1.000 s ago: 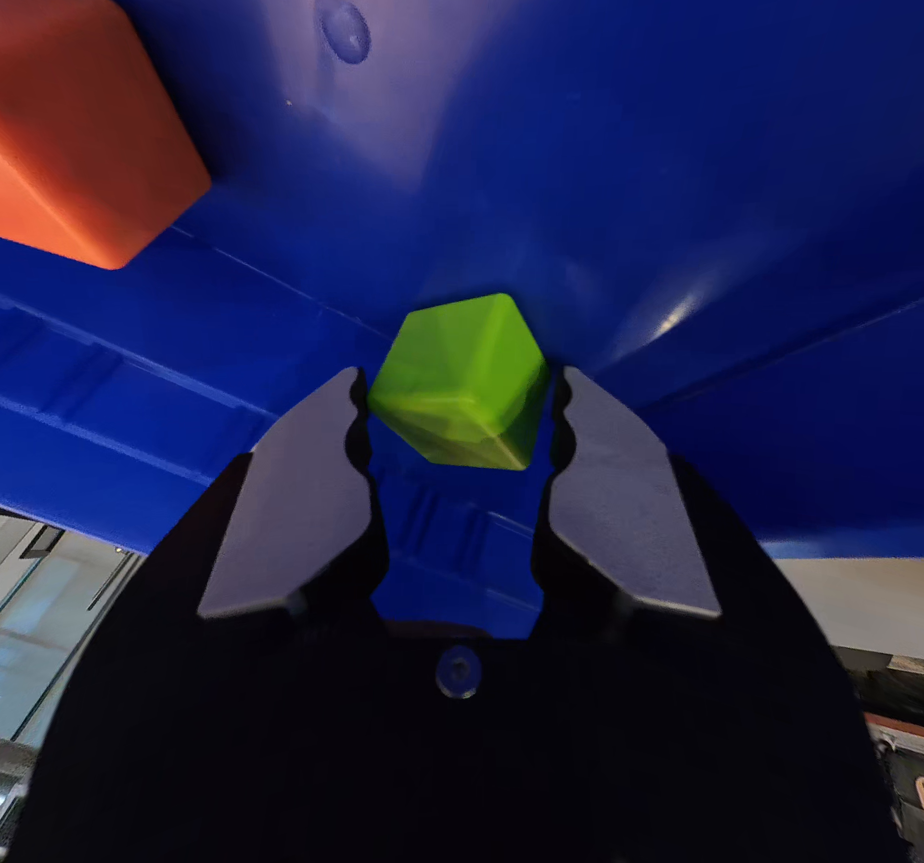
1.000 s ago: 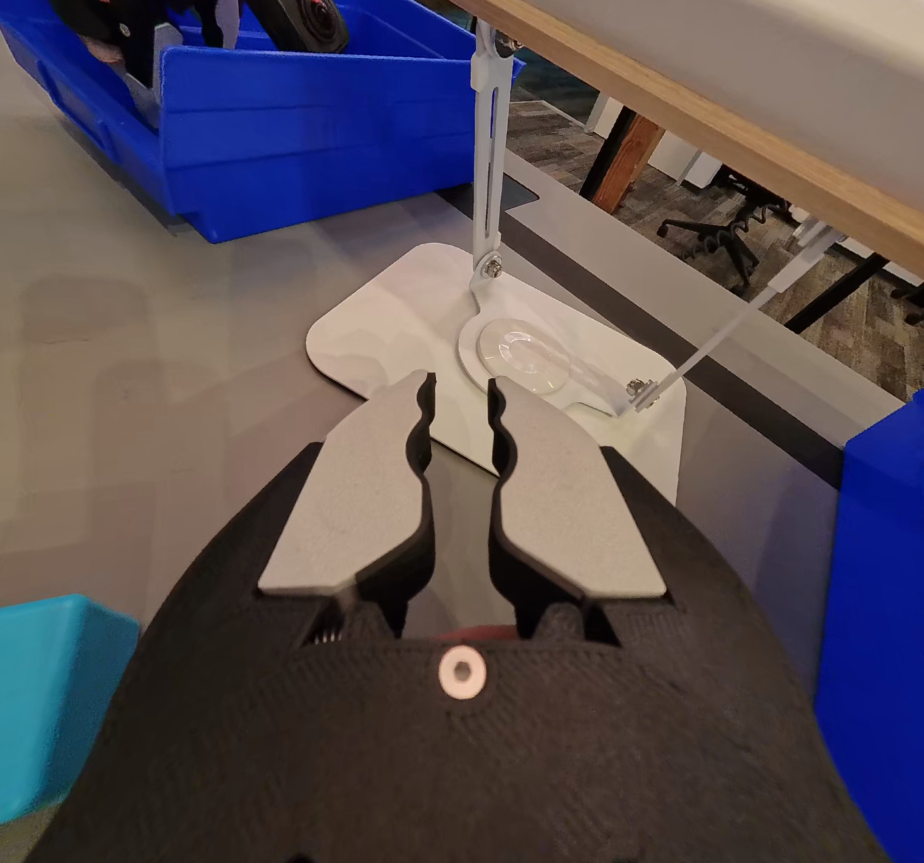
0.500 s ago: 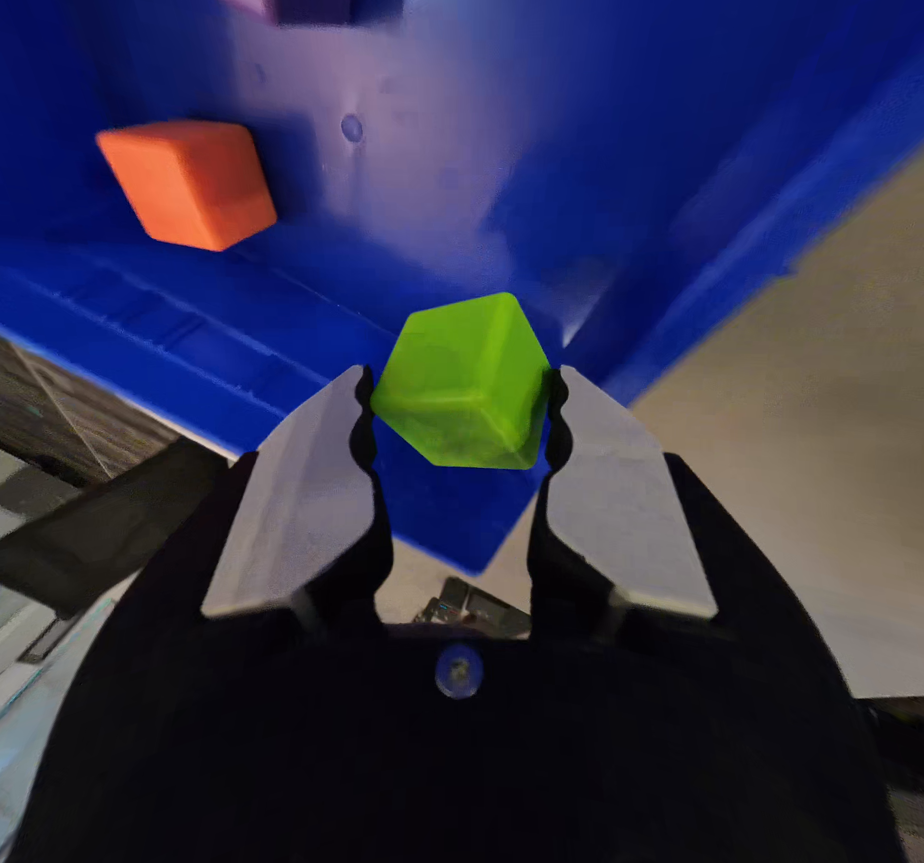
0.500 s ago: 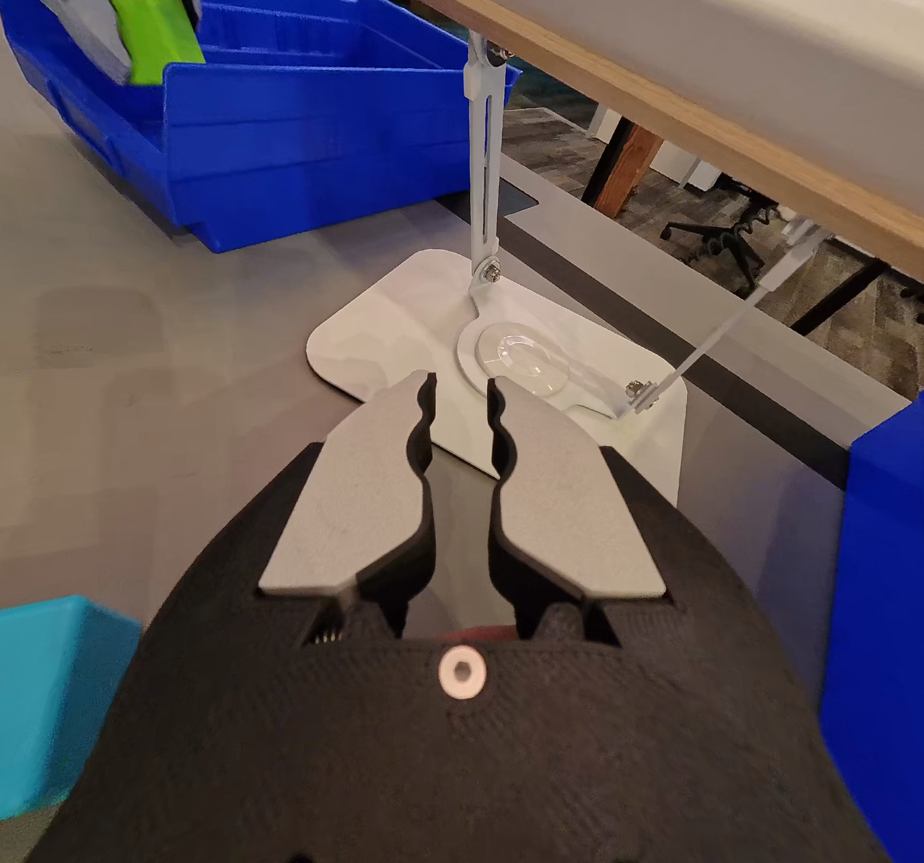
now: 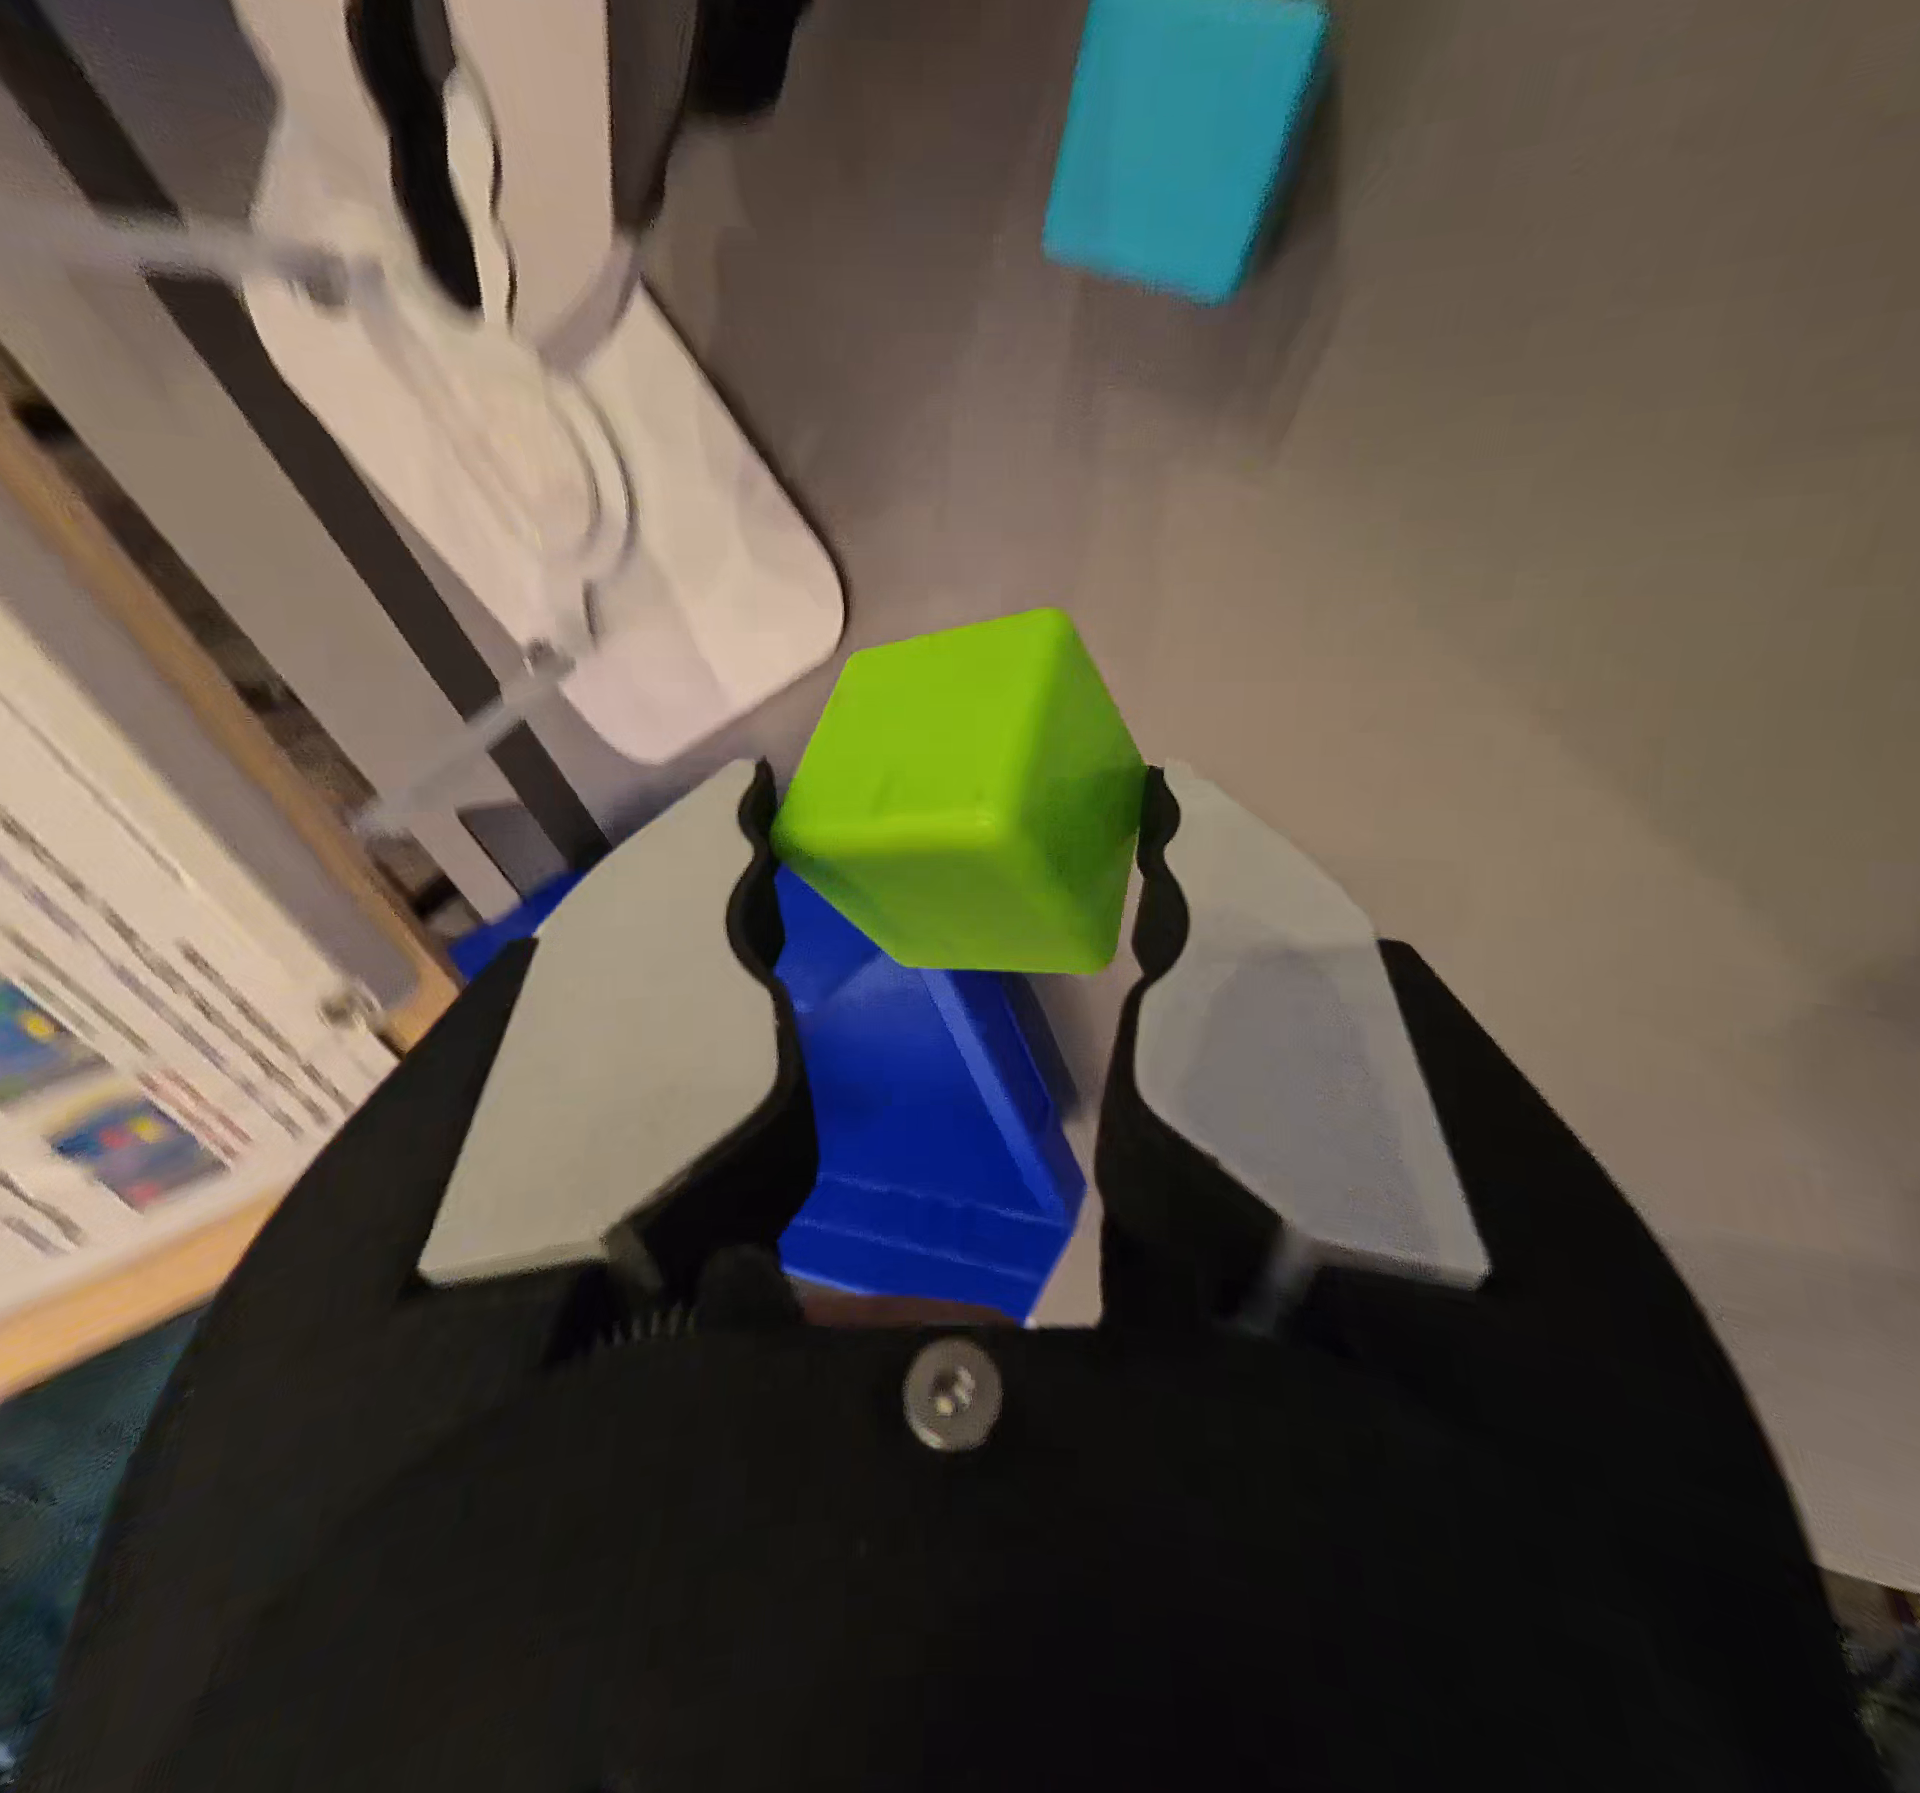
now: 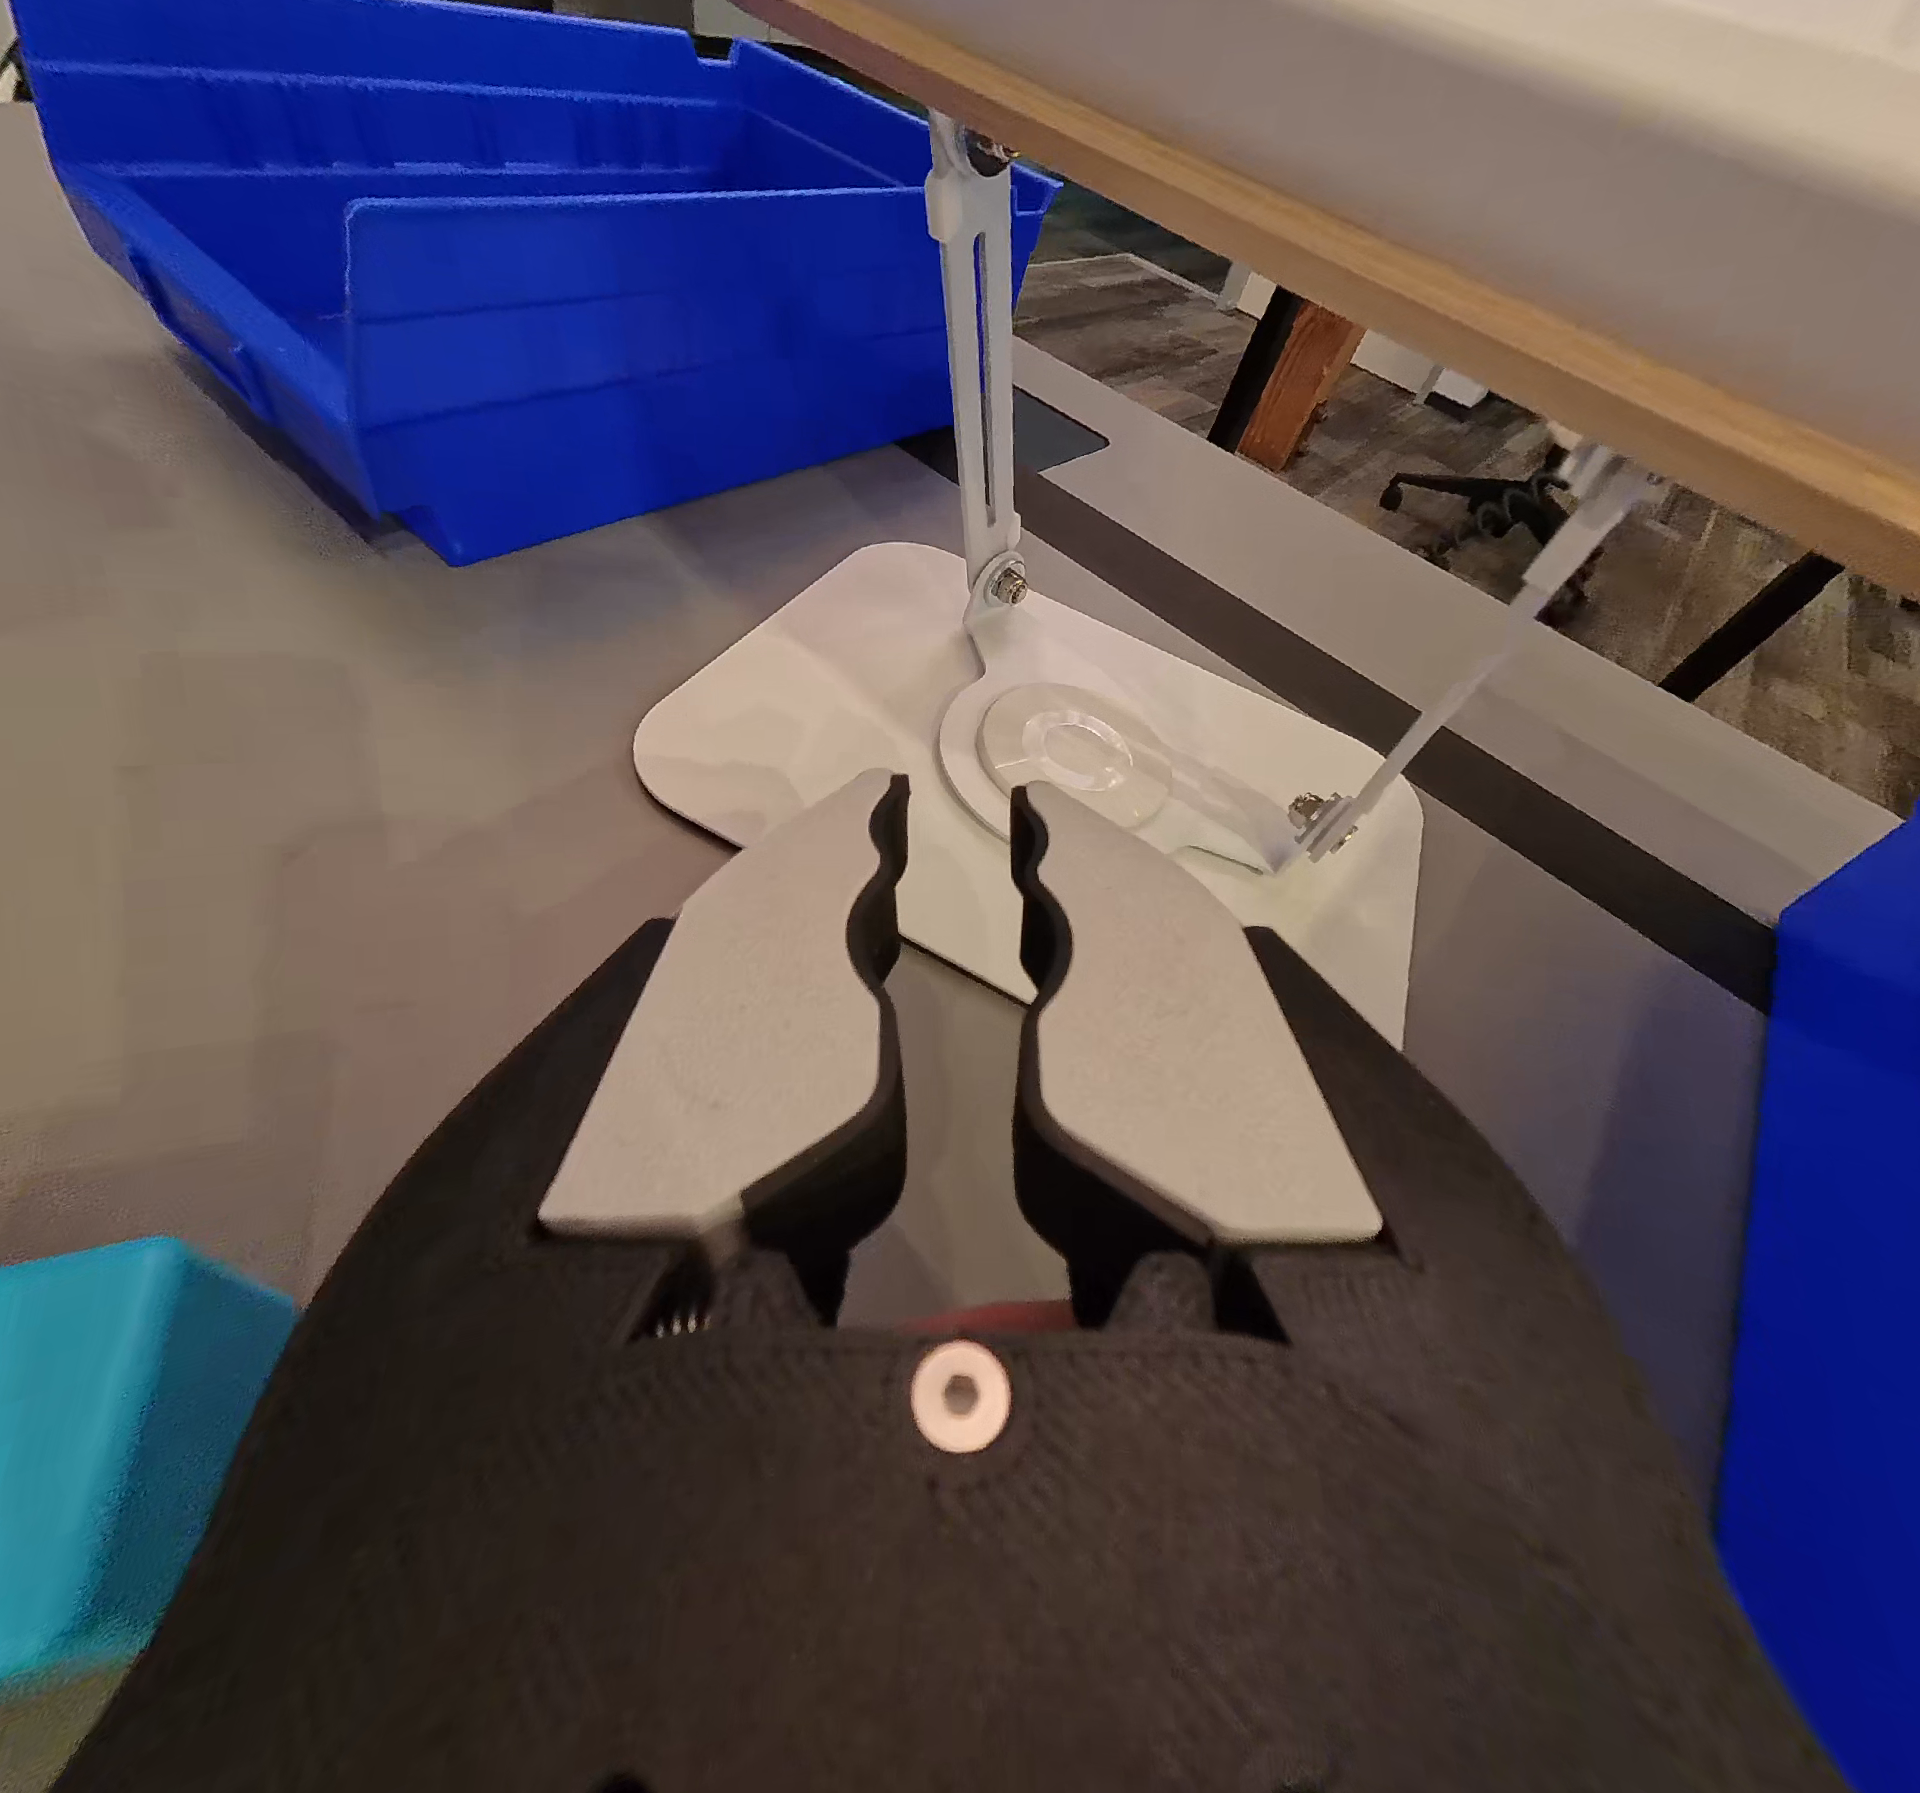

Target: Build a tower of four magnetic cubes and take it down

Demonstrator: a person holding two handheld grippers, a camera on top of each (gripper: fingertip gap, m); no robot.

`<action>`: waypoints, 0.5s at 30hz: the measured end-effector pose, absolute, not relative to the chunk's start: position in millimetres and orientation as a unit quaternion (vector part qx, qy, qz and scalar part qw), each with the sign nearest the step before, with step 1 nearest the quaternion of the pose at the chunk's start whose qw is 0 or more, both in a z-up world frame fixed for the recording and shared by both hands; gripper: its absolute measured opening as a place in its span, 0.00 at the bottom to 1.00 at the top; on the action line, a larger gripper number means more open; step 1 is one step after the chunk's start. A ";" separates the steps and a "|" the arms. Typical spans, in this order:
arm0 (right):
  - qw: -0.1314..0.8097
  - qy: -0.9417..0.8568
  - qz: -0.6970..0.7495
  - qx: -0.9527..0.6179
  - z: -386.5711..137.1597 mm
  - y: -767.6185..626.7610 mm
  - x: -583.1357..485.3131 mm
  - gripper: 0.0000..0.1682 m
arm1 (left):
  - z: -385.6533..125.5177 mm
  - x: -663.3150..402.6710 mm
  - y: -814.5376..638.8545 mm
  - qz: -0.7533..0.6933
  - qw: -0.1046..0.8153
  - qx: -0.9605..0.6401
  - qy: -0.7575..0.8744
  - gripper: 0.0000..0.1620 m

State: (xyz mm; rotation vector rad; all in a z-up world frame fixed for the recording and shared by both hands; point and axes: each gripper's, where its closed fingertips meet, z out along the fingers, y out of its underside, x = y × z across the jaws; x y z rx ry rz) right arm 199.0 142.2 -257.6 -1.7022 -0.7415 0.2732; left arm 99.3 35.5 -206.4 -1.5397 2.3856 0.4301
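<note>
My left gripper is shut on a lime green cube and holds it in the air above the grey table. A cyan cube sits on the table ahead of it, and shows at the lower left of the right wrist view. My right gripper is shut to a narrow gap with nothing between its fingers, low over the table next to the cyan cube. It also shows, blurred, at the top of the left wrist view.
A blue bin stands at the back left of the grey table; its corner is under my left gripper. A white stand base with thin struts holds a wood-edged board overhead. Another blue bin is at the right.
My left gripper has lifted the green cube out of the blue bin and swung out over the table toward the cyan cube. The right gripper has hardly moved.
</note>
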 end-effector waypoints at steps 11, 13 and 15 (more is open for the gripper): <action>0.596 -0.301 0.136 -0.732 -253.4 146.7 209.0 0.10 | -255.5 170.8 0.5 0.153 0.105 -0.427 0.885 0.41; 0.596 -0.303 0.134 -0.732 -253.8 146.8 208.7 0.10 | -261.5 173.9 -3.7 0.144 0.097 -0.425 0.888 0.41; 0.595 -0.303 0.134 -0.732 -253.9 146.7 208.6 0.10 | -266.8 176.4 -3.9 0.146 0.095 -0.422 0.890 0.41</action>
